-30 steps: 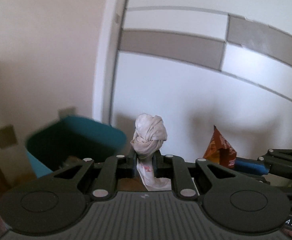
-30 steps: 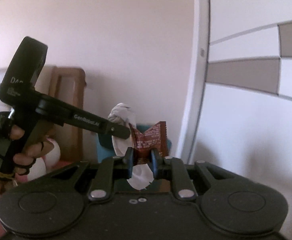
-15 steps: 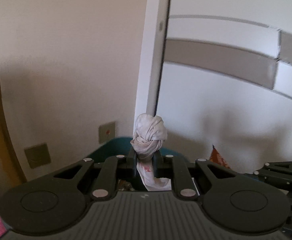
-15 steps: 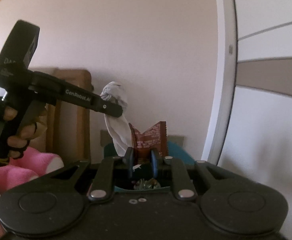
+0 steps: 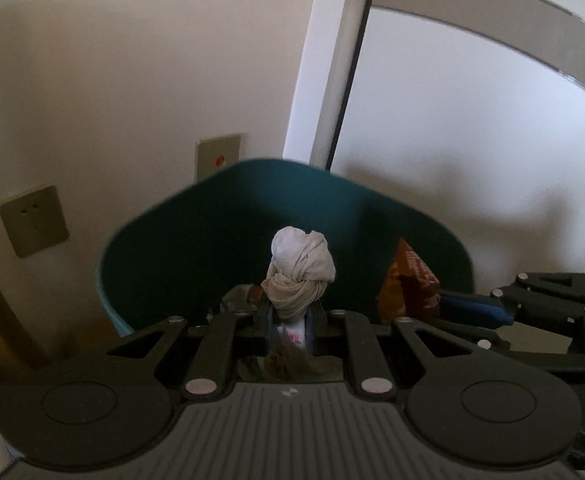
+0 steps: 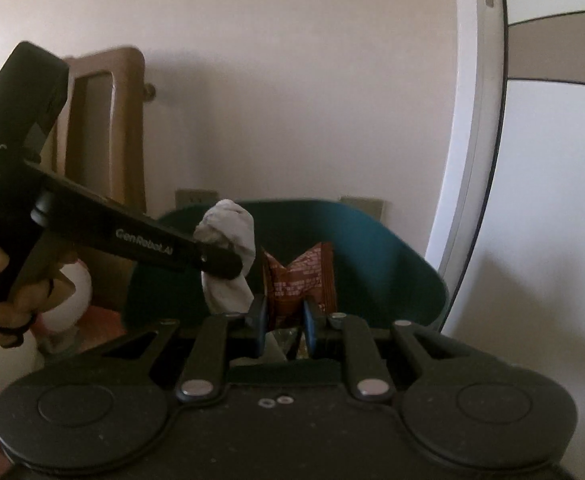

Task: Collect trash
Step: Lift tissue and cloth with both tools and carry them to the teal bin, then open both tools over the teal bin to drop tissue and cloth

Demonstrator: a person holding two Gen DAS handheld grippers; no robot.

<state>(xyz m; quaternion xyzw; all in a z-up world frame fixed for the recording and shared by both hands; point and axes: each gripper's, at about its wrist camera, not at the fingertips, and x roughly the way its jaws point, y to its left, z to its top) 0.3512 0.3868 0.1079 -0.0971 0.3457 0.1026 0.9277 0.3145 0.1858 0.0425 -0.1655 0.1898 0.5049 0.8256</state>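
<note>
teal bin (image 5: 180,248) now nearer | jaws clamp tissue (image 5: 300,272), wrapper (image 6: 300,280) | white wall (image 5: 132,60)

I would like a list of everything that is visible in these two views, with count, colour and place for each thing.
Tissue wad: one, white-grey, clamped in the left gripper, in front of the bin opening.
Snack wrapper: one, red-brown, clamped in the right gripper, in front of the bin opening.
Bin: one, teal, on the floor against the wall; some trash already shows inside.
Wall plates: two, beige, on the wall behind the bin.
Door frame: one, white, right of the bin.
Wooden furniture: one, brown, left of the bin.
Left gripper: one, black, shut on the tissue.
Right gripper: one, black, shut on the wrapper.
Hand: one, on the left gripper's handle.
</note>
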